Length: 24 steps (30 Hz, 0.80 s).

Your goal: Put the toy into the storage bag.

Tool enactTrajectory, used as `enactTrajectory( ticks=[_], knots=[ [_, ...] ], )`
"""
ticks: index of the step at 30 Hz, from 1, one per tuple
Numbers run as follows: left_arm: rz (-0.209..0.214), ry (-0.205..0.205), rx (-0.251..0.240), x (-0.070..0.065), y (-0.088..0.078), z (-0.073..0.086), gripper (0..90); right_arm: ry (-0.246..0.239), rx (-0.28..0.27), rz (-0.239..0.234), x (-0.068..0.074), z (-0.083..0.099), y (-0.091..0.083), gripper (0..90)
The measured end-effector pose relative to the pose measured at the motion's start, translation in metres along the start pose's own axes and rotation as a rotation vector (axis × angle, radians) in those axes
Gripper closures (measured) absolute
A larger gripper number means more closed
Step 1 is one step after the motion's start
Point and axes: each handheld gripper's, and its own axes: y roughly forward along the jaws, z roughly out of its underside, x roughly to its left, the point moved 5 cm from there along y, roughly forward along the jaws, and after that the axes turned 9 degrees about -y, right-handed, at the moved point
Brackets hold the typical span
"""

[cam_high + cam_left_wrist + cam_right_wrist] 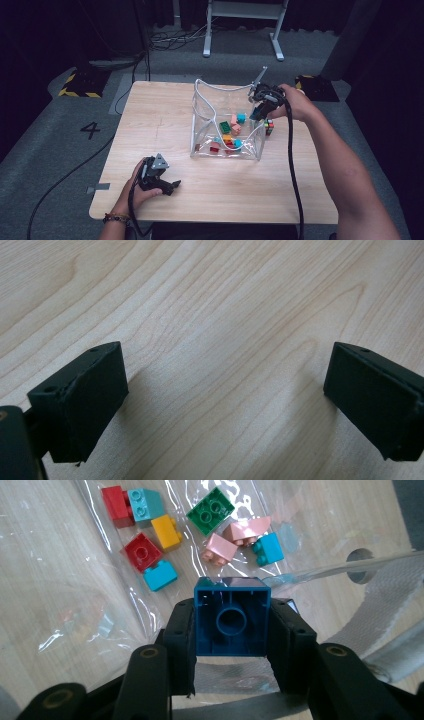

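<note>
Item: blue brick (232, 623), hollow underside showing; light, rigid, slick plastic, best pinched on flat sidewalls. Clenched in right claw (232, 630) above clear bag (202, 100). Left claw (225, 400) released on counter (210, 300).

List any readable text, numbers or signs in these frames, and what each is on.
"4": dark numeral on the grey floor, left of the table.
Yellow-and-black hazard stripes, no words: on the floor plate beyond the table's far left corner.
No print readable on the bricks or the clear bag.
</note>
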Motion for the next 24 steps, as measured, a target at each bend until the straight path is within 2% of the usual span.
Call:
enactTrajectory(
  ticks=[4, 6, 9, 10, 13, 17, 20, 24],
  knots=[
    [-0.002, -0.002, -0.003, 0.0, 0.0, -0.0001, 4.0, 0.008, -0.014, -0.003, 0.0003, 0.0002, 0.0, 59.1],
    [-0.001, 0.0, -0.002, 0.0001, 0.0, -0.0001, 4.0, -0.004, -0.035, -0.005, -0.0004, -0.0002, 0.0, 58.0],
    [-0.001, 0.0, -0.003, 0.0, 0.0, -0.0001, 4.0, 0.006, -0.07, 0.0, -0.0004, -0.0004, -0.0015, 55.1],
    [-0.001, 0.0, -0.003, 0.0, 0.0, -0.0001, 4.0, -0.04, -0.107, 0.007, -0.0035, -0.0016, -0.0003, 55.1],
    [0.003, -0.006, -0.001, -0.0005, 0.0002, 0.0001, 4.0, -0.04, -0.141, 0.0, -0.0019, -0.0009, -0.0012, 54.7],
    [0.0, -0.002, -0.002, -0.0001, 0.0, 0.0, 4.0, -0.02, -0.176, 0.0, -0.001, 0.0004, -0.002, 54.2],
    [-0.001, -0.008, -0.002, -0.0005, 0.0, 0.0001, 4.0, -0.02, -0.201, 0.036, -0.002, 0.0018, -0.0039, 51.6],
    [-0.001, -0.007, -0.002, -0.0004, 0.0, 0.0, 4.0, 0.0, -0.254, 0.05, 0.0005, 0.0046, -0.0075, 49.1]
  ],
)
